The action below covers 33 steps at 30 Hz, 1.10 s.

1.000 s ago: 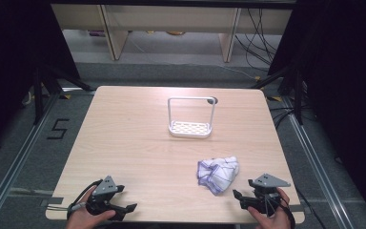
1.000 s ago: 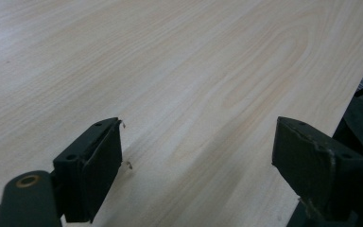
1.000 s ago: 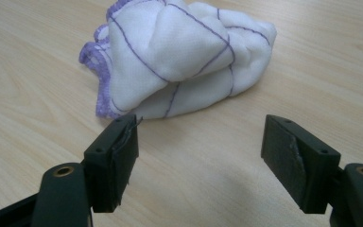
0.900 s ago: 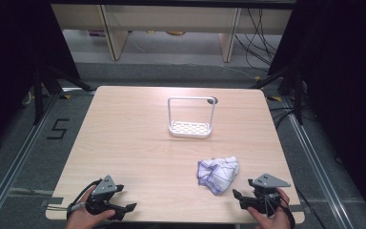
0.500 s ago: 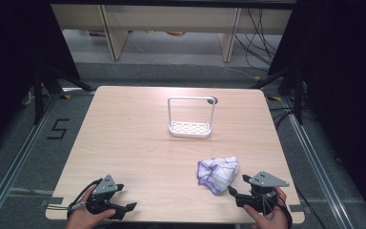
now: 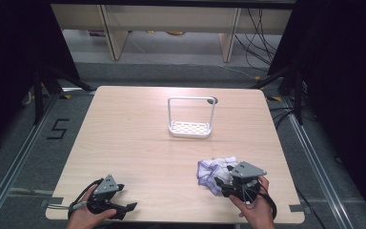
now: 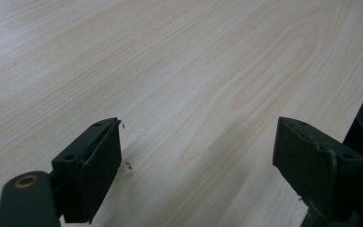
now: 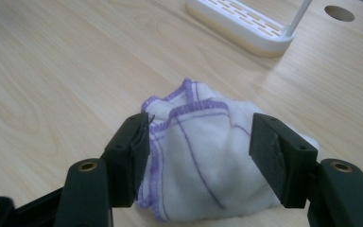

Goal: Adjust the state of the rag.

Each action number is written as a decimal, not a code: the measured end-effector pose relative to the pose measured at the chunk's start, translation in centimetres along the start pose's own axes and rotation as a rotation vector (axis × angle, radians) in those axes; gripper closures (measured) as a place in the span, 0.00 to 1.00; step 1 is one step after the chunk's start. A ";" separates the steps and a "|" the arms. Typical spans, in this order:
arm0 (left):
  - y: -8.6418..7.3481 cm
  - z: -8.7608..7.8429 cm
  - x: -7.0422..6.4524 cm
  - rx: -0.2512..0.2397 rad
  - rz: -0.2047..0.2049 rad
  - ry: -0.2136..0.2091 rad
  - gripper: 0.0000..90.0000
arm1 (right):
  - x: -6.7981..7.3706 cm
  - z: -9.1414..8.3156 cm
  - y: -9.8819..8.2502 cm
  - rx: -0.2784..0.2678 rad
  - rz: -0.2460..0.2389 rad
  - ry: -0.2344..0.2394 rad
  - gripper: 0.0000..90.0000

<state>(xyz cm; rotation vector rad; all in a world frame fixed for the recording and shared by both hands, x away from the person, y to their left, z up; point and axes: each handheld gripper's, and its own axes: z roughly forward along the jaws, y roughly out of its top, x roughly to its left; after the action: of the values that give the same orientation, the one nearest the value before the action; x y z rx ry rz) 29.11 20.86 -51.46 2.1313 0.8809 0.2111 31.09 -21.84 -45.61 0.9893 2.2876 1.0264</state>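
In the right gripper view, the right gripper [image 8: 201, 156] sits low in the frame with its two black jaws on either side of a crumpled white cloth [image 8: 203, 151] with purple stitching. The jaws have just been closing, the cloth is between them, and the pads do not yet press on it. In the high view this gripper [image 6: 228, 183] is at the lower right of the frame, at the near edge of the cloth [image 6: 212, 169].

The left gripper [image 6: 124, 207] lies at the lower left of the high view, its jaws wide apart over bare wood, well apart from the cloth.

A white rack [image 6: 190, 126] with a tall handle stands at the centre of the table [image 6: 124, 124], above the cloth in the frame.
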 end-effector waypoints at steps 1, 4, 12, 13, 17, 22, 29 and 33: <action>0.0 0.0 0.1 0.008 0.007 0.002 0.17 | 0.0 0.2 0.2 0.006 -0.003 0.004 0.45; 0.0 0.0 0.0 0.017 0.011 0.011 0.17 | 0.0 0.8 0.6 0.024 -0.005 0.001 0.46; 0.0 0.2 0.0 0.021 0.015 0.014 0.17 | -0.3 2.5 1.1 0.059 -0.017 0.002 0.47; 0.0 0.2 0.0 0.019 0.014 0.011 0.17 | -0.3 2.7 1.1 0.070 -0.011 0.011 0.48; 0.0 0.2 0.0 0.020 0.019 0.017 0.17 | -0.1 3.8 1.3 0.091 -0.051 0.003 0.56; 0.0 0.1 -0.2 0.013 0.014 0.011 0.17 | -0.4 4.7 1.3 0.142 -0.085 -0.016 0.85; 0.0 0.1 0.1 0.020 0.014 0.021 0.17 | 0.2 2.3 3.0 0.001 -0.126 0.025 0.94; 0.1 -0.1 0.1 0.024 0.031 0.019 0.17 | 1.2 0.6 4.9 -0.098 -0.125 0.094 0.95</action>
<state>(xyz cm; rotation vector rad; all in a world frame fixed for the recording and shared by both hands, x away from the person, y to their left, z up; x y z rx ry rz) 29.25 20.95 -51.32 2.1689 0.8662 0.2381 32.79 -18.34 -42.30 0.7633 2.3174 1.1412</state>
